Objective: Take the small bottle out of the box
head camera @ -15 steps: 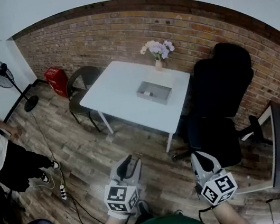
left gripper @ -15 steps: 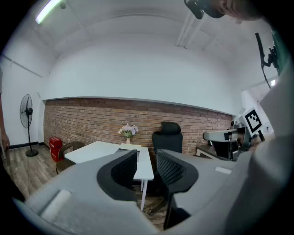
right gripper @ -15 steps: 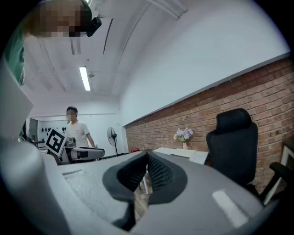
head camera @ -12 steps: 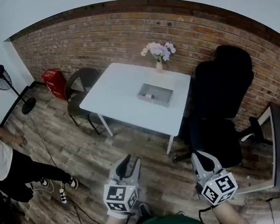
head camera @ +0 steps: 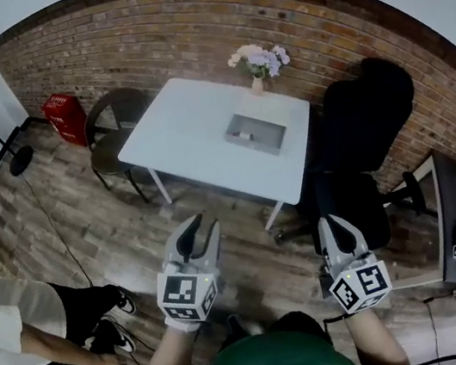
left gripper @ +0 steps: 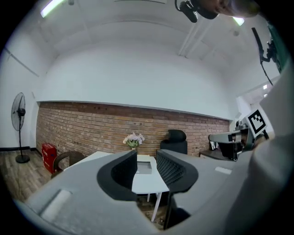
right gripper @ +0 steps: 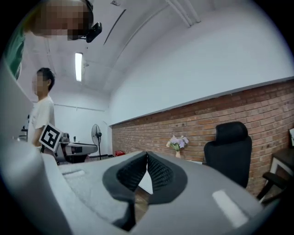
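Left gripper (head camera: 196, 226) jaws partly apart, empty; right gripper (head camera: 337, 223) jaws together, empty. Grey box (head camera: 271, 138) sits on the white table (head camera: 175, 130) at 12 o'clock, well apart from both. Small bottle (head camera: 245, 136) lies inside, toward the box's 9 o'clock. Since earlier: table nearer, bystander (head camera: 25, 322) now at 8 o'clock.

Three views, all facing one far surface

The head view looks steeply down from well back, with the left tool (head camera: 202, 224) and right tool (head camera: 334, 221) low in frame. Each tool view sits low and looks level along its own jaws. All three share the distant surface (head camera: 186, 130), the flowers (left gripper: 133, 139) and the brick wall (right gripper: 220, 114).
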A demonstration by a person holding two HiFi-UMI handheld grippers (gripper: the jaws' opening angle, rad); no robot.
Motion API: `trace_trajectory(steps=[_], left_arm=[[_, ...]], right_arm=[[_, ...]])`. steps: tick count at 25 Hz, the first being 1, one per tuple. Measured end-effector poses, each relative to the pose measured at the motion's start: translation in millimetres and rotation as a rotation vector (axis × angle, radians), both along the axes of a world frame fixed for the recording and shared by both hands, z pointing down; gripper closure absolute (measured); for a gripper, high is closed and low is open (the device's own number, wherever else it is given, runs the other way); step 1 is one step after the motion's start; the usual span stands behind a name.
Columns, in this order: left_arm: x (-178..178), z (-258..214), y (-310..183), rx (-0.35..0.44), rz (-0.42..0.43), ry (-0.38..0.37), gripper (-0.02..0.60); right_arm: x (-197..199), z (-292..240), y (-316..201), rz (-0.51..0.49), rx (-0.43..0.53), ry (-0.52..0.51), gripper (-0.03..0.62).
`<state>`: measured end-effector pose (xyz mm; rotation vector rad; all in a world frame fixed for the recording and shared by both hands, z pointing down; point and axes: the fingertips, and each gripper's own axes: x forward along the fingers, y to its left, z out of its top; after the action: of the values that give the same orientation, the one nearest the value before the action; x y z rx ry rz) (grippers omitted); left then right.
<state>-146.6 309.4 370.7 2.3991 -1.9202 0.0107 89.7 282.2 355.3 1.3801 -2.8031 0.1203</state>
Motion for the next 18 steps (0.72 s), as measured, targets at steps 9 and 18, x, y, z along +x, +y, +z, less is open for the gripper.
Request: trace_trajectory(steps=[9,18], left_arm=[[-28.7,12.6,-46.1,-0.015,-0.022,0.01,0.443],[-70.6,10.4,-106.6,-0.042,-0.117,-0.042,0.443]], right_arm=[[-26.3,13.7,-54.3,0.014,-0.029,0.022,0.59],[-77.1,28.8,-145.5,-0.09,-0.063,-0.005,0.591]])
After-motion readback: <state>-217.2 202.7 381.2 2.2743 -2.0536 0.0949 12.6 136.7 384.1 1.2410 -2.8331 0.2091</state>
